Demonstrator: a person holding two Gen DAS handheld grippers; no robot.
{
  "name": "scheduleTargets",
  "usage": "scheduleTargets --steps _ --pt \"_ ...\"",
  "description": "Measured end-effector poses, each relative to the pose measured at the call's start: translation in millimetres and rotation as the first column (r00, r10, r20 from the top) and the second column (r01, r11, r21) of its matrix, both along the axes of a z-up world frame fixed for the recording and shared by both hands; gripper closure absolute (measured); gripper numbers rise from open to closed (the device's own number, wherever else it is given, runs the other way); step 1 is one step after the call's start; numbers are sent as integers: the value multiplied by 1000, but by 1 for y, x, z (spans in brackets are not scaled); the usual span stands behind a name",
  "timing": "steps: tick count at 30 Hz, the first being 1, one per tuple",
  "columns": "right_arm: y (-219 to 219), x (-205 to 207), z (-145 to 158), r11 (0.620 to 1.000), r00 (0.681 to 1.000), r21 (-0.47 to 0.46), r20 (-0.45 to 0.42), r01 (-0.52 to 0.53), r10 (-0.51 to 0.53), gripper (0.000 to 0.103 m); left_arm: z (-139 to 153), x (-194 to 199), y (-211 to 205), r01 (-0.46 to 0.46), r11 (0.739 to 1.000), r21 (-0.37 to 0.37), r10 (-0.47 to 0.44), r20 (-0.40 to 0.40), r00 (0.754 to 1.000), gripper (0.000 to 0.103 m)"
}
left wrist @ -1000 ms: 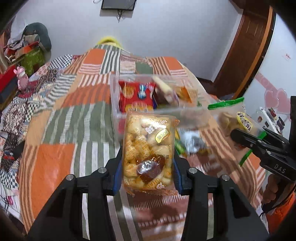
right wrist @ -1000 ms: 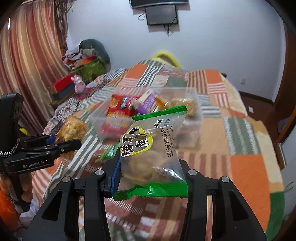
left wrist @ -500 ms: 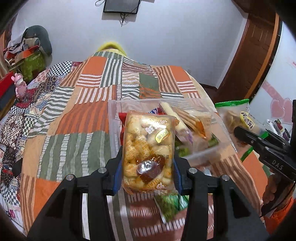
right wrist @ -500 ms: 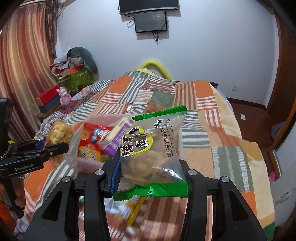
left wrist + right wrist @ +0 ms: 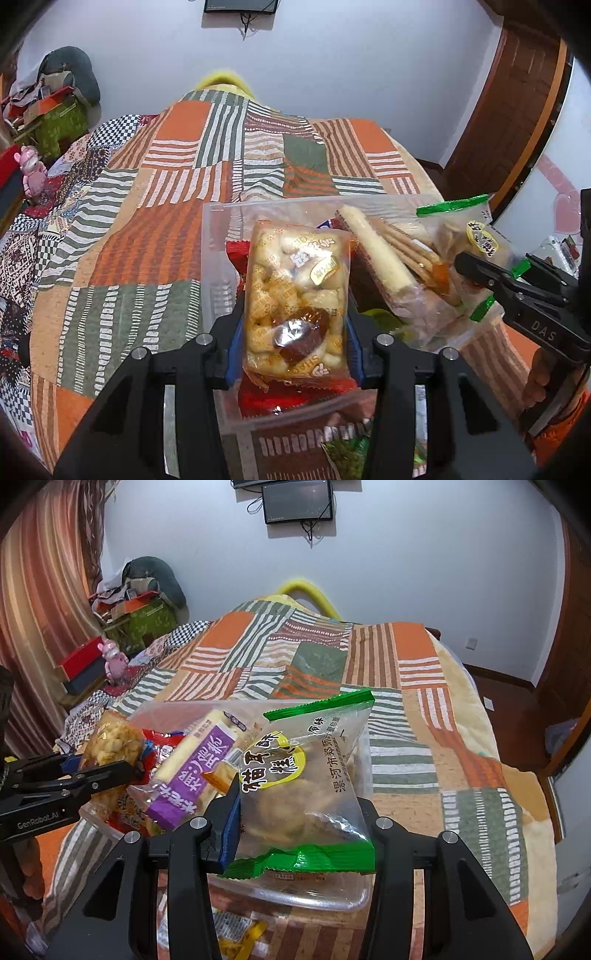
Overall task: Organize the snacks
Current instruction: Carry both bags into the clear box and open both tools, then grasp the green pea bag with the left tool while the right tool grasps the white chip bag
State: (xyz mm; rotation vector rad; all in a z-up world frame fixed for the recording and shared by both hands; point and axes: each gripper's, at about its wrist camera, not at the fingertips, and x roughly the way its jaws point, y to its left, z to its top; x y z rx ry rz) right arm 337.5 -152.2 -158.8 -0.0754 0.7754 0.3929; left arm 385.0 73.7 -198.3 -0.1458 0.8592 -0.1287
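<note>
Now both packets hang over the clear plastic bin [image 5: 218, 266] on the patchwork bedspread [image 5: 147, 229]; a second ago they were short of it, with the bin farther ahead. We judge the carry nearly done and the drop due next.

Left gripper [image 5: 295, 332]: jaws clamped on the sides of a clear packet of pale puffed snacks [image 5: 297, 291], held upright above the bin's near-left part. Right gripper [image 5: 299, 830]: jaws closed on a clear green-edged bag of brown crisps [image 5: 306, 790], above the bin's right end.

Already in the bin: a purple-labelled white stick pack [image 5: 195, 775], a red packet [image 5: 295, 398], crackers [image 5: 406, 247]. A green wrapper [image 5: 347, 454] lies on the bedspread, just outside the near wall.
</note>
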Motion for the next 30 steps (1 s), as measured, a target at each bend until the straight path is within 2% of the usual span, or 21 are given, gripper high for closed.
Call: scheduleTargets --steps 4,9,15,22,24,30 --pt "-6 1 -2 1000 999 7 -33 -1 1 55 -3 0 -3 -9 1000 29 8 7 1000 56" --pt "-6 -6 0 1000 998 1 -55 -23 23 49 0 -8 -7 -3 998 55 3 7 1000 38" --pt "-10 -22 9 1000 999 -5 -34 -29 28 40 8 -29 -4 5 1000 14 -5 -4 1000 36" --pt "-19 -45 18 999 999 -8 -14 -42 42 36 18 -60 -11 31 1000 7 -31 3 1000 31" --pt "-20 -51 18 999 999 -6 -13 -45 45 32 18 -67 -18 49 999 5 -49 -4 999 31" --pt "-20 -65 11 998 998 -14 -25 -59 58 30 1 -77 -48 111 994 22 -110 -52 993 30"
